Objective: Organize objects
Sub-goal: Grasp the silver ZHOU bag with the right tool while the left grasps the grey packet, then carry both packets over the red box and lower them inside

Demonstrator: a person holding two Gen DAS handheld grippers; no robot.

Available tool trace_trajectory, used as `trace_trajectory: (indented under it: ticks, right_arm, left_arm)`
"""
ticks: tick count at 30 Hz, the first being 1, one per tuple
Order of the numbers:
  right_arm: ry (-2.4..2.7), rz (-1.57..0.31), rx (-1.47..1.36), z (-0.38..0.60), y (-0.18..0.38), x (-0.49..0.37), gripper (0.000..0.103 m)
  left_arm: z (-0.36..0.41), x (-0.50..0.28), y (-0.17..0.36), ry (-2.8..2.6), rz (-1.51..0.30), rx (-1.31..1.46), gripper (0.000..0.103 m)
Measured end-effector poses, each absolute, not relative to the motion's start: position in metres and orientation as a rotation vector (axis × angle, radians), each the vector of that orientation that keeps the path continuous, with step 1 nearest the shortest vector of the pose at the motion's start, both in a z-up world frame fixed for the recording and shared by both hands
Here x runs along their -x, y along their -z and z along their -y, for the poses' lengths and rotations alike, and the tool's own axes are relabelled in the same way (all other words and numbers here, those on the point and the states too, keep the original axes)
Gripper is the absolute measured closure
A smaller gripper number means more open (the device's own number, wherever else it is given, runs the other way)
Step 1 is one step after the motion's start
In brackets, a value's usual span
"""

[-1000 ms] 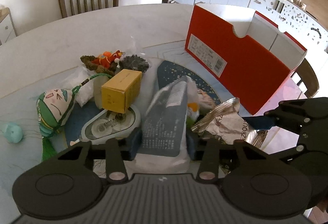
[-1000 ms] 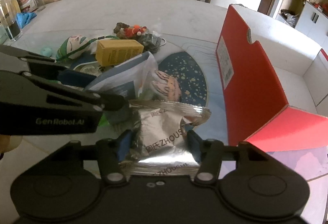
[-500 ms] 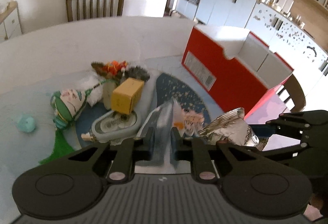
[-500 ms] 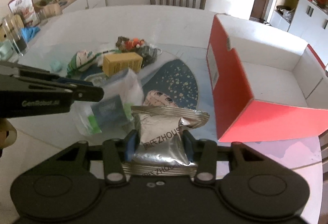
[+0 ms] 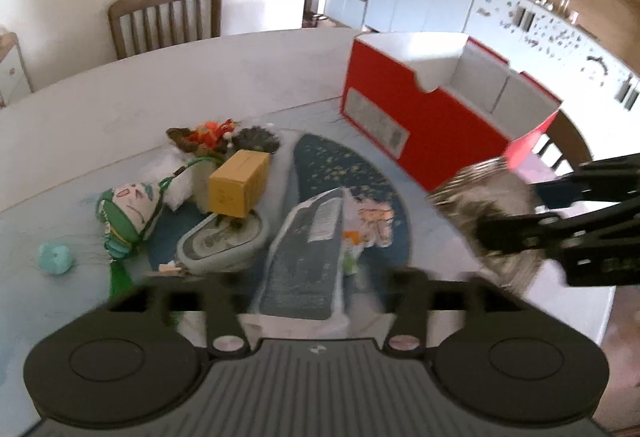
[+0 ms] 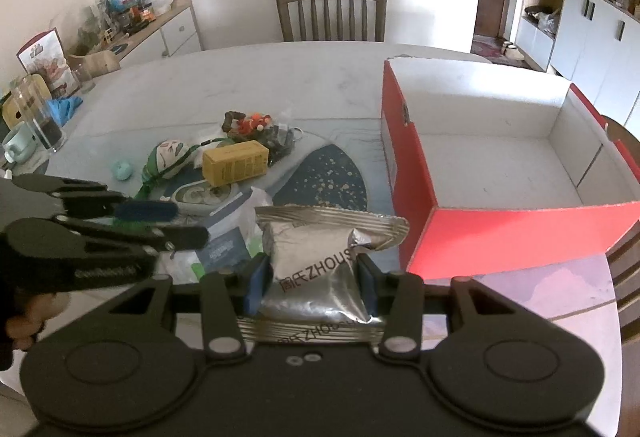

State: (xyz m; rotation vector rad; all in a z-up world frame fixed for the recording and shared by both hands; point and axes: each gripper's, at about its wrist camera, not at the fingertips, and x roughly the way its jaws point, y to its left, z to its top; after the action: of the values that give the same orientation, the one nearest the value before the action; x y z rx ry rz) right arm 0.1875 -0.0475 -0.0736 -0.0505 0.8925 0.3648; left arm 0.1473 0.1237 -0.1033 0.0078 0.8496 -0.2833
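Note:
My right gripper (image 6: 316, 285) is shut on a silver foil packet (image 6: 316, 261) and holds it above the table, left of the open red box (image 6: 500, 165). The packet (image 5: 488, 201) and that gripper also show at the right of the left wrist view. My left gripper (image 5: 316, 285) is open, its fingers wide on either side of a grey-blue plastic pouch (image 5: 308, 257) that lies on the table. The red box (image 5: 424, 117) stands empty behind it.
A pile lies on the blue mat (image 5: 344, 173): a yellow box (image 5: 238, 183), a grey tape dispenser (image 5: 222, 243), a green doll charm (image 5: 128, 209), a small teal figure (image 5: 56, 259) and orange-brown trinkets (image 5: 208, 133). A chair (image 6: 332, 13) stands behind. Glasses (image 6: 38, 117) stand far left.
My left gripper shut on the pouch half a second ago and has now opened, leaving the pouch on the table. Both grippers rose; the right one lifted the foil packet.

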Motion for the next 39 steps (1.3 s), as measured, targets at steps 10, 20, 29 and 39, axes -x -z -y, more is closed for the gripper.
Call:
trace_trajectory:
  ticks: [10,20,29,39]
  right_arm:
    - [-0.337,-0.898,0.021,0.063,0.072,-0.182,0.058]
    - [-0.344,-0.889,0.017,0.065,0.068,-0.179,0.058]
    - [-0.355,-0.848,0.0,0.066,0.049,-0.182,0.058]
    - [-0.358,-0.785,-0.033,0.098,0.023,-0.202,0.058]
  left_arm:
    - [-0.113,-0.161,0.139,0.282,-0.896,-0.113,0.041]
    - [-0.118,-0.159,0.13,0.239,-0.886,-0.097,0.077]
    - [-0.116,-0.154,0.073,0.291,-0.839,-0.027,0.077]
    - [-0.083,-0.168,0.032,0.308,-0.788,0.01,0.077]
